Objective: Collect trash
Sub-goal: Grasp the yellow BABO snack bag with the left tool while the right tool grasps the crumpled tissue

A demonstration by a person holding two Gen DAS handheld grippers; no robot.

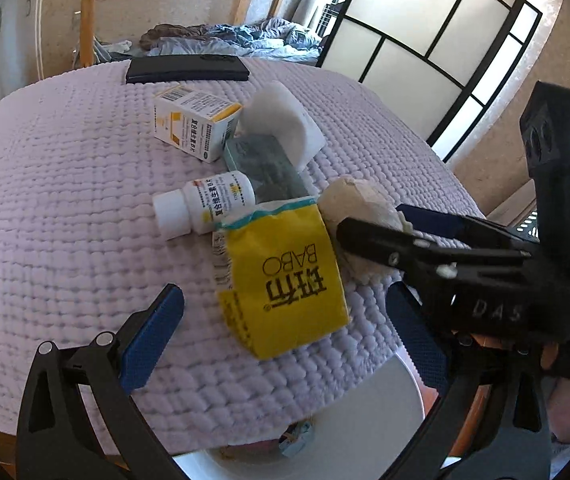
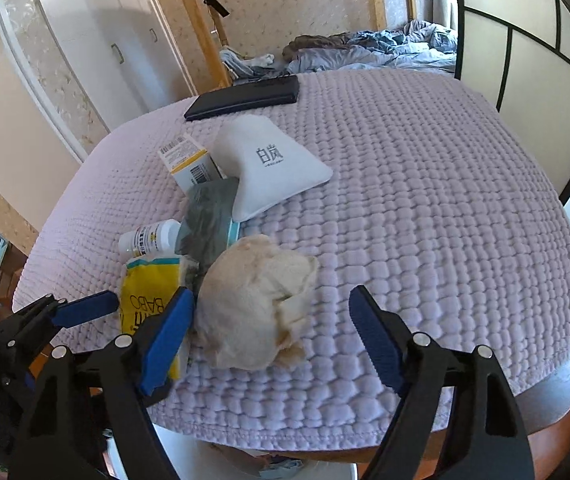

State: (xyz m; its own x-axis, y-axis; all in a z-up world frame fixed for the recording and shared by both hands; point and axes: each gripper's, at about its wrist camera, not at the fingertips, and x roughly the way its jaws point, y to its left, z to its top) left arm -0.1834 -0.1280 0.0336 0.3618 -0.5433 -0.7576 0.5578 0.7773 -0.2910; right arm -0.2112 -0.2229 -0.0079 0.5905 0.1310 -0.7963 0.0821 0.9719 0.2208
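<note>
A crumpled beige tissue wad (image 2: 257,300) is seen lying on a lilac quilted cloth (image 2: 425,200) near the table's front edge. It is straddled by the wide-open right gripper (image 2: 271,334), whose blue pads are set on either side of it; the left pad seems to be against the wad's side, though contact cannot be confirmed, and the right pad stands apart from it. Nothing is held.

Just left of the wad, a yellow snack packet (image 1: 285,276) is laid flat, touching it. The left gripper (image 1: 285,328) is held open around the near end of this packet, with its pads well apart and nothing gripped.

Behind the packet, a white pill bottle (image 1: 201,204) is seen on its side, beside a dark teal packet (image 1: 265,164). Farther back, a white and yellow medicine box (image 1: 193,124) and a white pouch (image 2: 269,164) with printed characters are clustered together. A black flat case (image 2: 245,96) is placed at the far edge.

To the right of the cluster, a broad stretch of cloth is left bare up to the curved table edge. Below the front edge, the rim of a white bin (image 1: 365,412) is visible, with scraps inside.
</note>
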